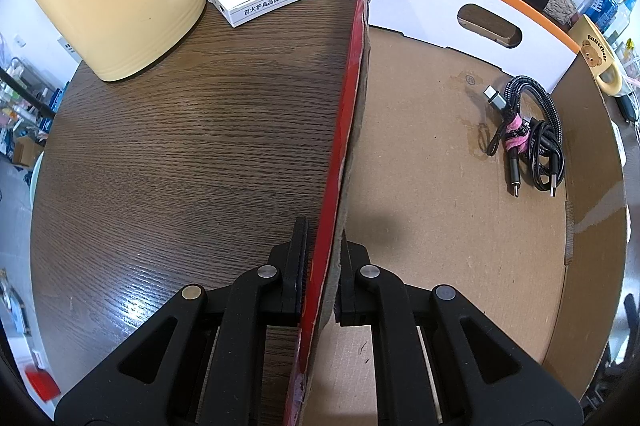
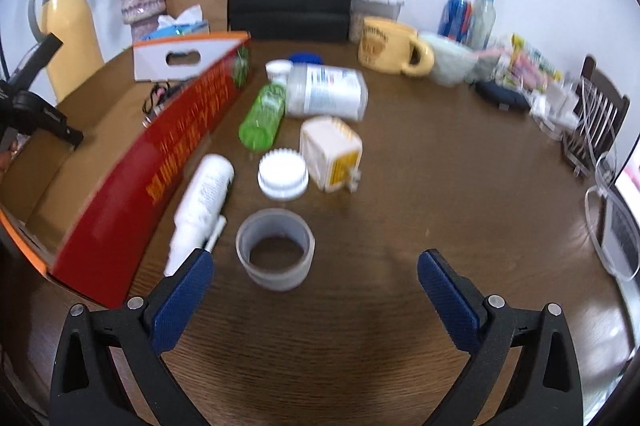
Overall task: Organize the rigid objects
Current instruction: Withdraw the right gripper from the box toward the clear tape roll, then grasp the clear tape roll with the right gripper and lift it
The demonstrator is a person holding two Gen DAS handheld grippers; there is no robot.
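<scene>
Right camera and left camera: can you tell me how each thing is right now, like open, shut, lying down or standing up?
left gripper: shut on the box wall.
right gripper: open, nothing between the fingers.
cardboard box: open-topped, holding only the cables.
cables: bundled, lying inside the box.
tape roll: lying flat on the table.
green bottle: lying down.
white spray bottle: lying down.
big white jar: on its side.
</scene>
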